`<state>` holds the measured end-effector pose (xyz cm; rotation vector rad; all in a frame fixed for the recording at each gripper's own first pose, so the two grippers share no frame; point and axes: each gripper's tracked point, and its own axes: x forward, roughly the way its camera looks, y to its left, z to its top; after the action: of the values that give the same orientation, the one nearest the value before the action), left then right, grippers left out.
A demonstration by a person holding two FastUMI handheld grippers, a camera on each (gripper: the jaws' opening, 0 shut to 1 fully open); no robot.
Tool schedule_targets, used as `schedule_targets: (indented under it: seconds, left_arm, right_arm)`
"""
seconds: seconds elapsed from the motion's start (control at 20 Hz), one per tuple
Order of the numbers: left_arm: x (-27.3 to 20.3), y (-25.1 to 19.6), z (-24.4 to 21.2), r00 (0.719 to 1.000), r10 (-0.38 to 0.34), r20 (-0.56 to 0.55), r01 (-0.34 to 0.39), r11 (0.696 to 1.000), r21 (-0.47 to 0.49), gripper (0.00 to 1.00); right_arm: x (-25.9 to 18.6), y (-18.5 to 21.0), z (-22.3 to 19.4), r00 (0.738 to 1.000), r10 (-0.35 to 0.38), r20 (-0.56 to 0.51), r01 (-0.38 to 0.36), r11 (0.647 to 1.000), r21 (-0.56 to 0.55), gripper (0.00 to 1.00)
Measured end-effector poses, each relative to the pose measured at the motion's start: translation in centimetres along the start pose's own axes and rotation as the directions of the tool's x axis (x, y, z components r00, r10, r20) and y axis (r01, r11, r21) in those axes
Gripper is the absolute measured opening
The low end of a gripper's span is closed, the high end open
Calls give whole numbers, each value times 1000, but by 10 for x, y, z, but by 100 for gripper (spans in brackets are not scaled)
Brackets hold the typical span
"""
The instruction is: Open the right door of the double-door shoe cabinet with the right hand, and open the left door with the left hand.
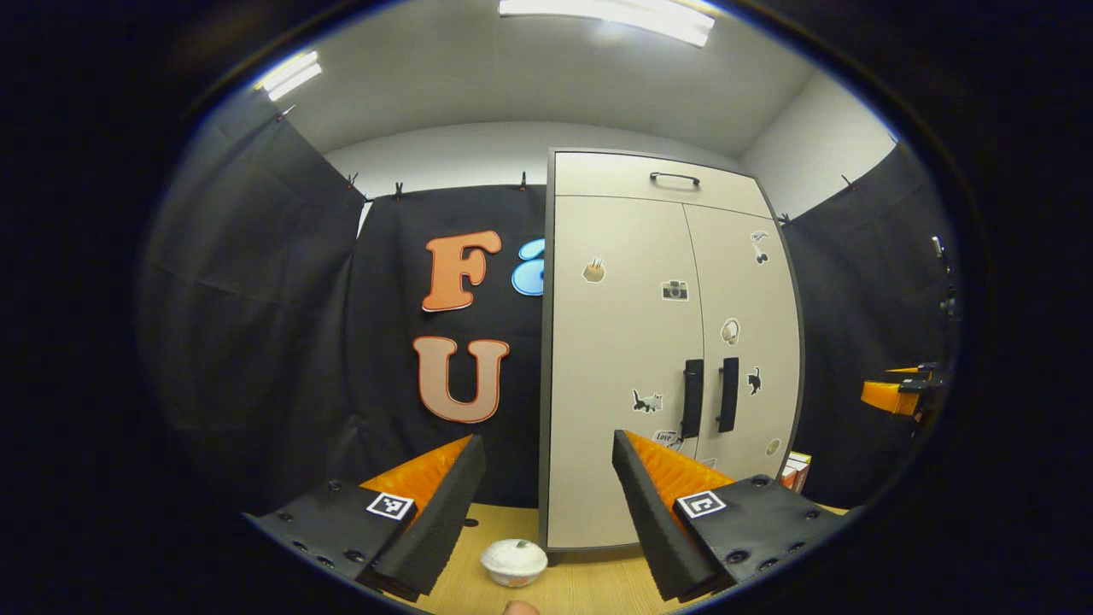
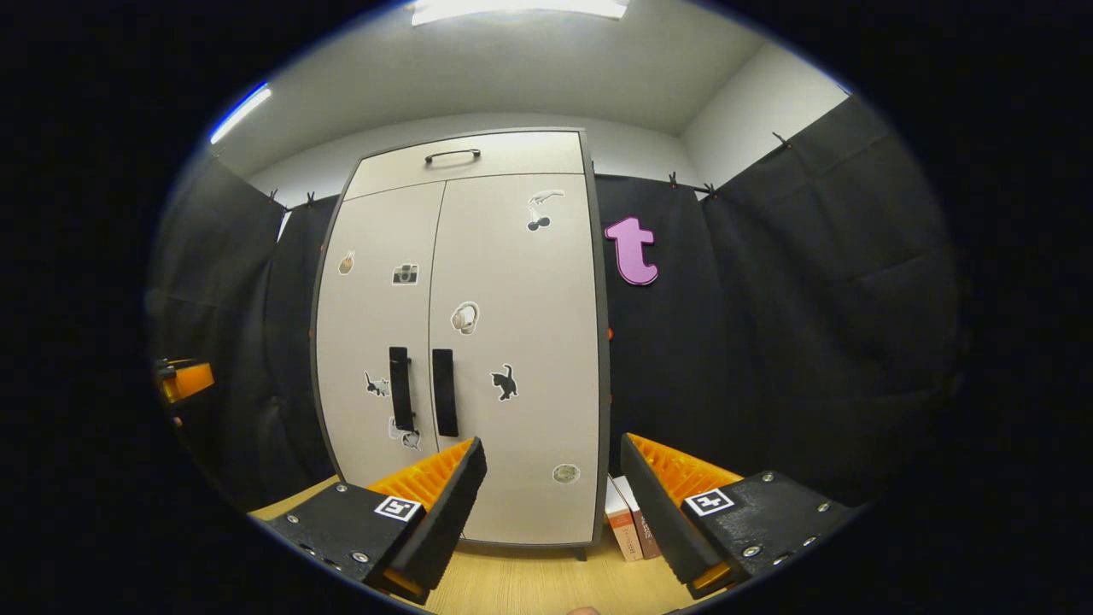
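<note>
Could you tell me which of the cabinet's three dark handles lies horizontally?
The top handle on the panel above the doors is horizontal; the left door handle and right door handle stand vertical.

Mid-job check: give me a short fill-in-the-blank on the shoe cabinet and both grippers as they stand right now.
1. Both doors of the tall beige double-door shoe cabinet are ____.
2. The two black vertical bar handles sit side by side, and neither gripper is ____ them.
3. The left gripper and the right gripper both have their jaws ____.
4. A small round white lidded bowl rests on the light wooden ____ before the cabinet.

Missing words: closed; touching; open; floor
</note>
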<state>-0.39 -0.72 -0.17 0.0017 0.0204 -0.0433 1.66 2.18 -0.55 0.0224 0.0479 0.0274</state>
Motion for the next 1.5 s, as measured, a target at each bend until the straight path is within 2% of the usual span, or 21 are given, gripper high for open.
schedule_targets:
  seconds: [0.2, 0.55, 0.8, 1.35, 1.45, 1.5]
  left_arm:
    - [2, -1, -5, 1000, -8, -12, 8, 1000, -8, 96]
    - [7, 9, -10, 1000, 25, -7, -25, 1000, 20, 96]
    - [11, 8, -21, 1000, 12, -20, -11, 1000, 24, 97]
    - [28, 22, -44, 999, 25, -37, -24, 1000, 17, 96]
    - [30, 25, -46, 999, 24, -38, -23, 1000, 14, 95]
    - [31, 27, -46, 999, 25, -34, -25, 1000, 15, 96]
  right_arm:
    - [21, 18, -4, 1000, 6, -20, -6, 1000, -17, 96]
    - [71, 63, -12, 997, 57, -60, -58, 998, -23, 96]
    - [111, 91, -15, 994, 79, -76, -79, 997, 2, 96]
    - [193, 131, -30, 991, 67, -118, -69, 997, -16, 96]
    - [204, 131, -35, 991, 58, -124, -58, 998, 2, 94]
    - [209, 131, -35, 991, 51, -126, -49, 999, 15, 89]
